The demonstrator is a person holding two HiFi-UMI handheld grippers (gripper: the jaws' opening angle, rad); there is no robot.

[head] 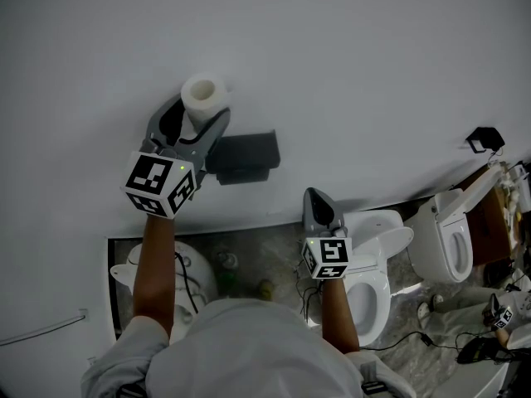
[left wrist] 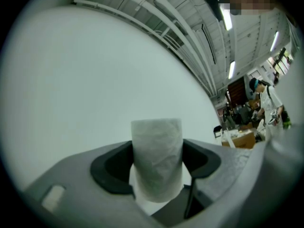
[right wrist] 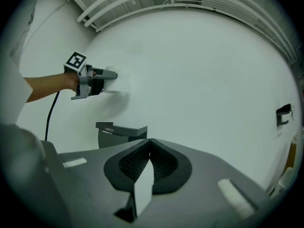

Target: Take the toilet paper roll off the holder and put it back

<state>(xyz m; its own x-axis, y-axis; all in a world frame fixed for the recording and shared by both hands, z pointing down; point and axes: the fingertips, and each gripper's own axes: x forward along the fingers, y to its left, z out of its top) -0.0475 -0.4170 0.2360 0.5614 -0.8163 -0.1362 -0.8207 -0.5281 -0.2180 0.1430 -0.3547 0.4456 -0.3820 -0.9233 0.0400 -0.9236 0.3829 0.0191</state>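
My left gripper is shut on the white toilet paper roll, held up against the white wall, above and left of the dark grey holder. In the left gripper view the toilet paper roll stands upright, clamped between the two dark pads. My right gripper hangs lower, right of the holder, shut with nothing in it. In the right gripper view the right gripper has its jaws closed, the holder sits just beyond them, and the left gripper shows higher up on the left.
White toilets stand on the marble floor: one toilet under my right arm, a second toilet to its right, a third toilet under my left arm. A black hook is fixed on the wall at right. Cables lie on the floor.
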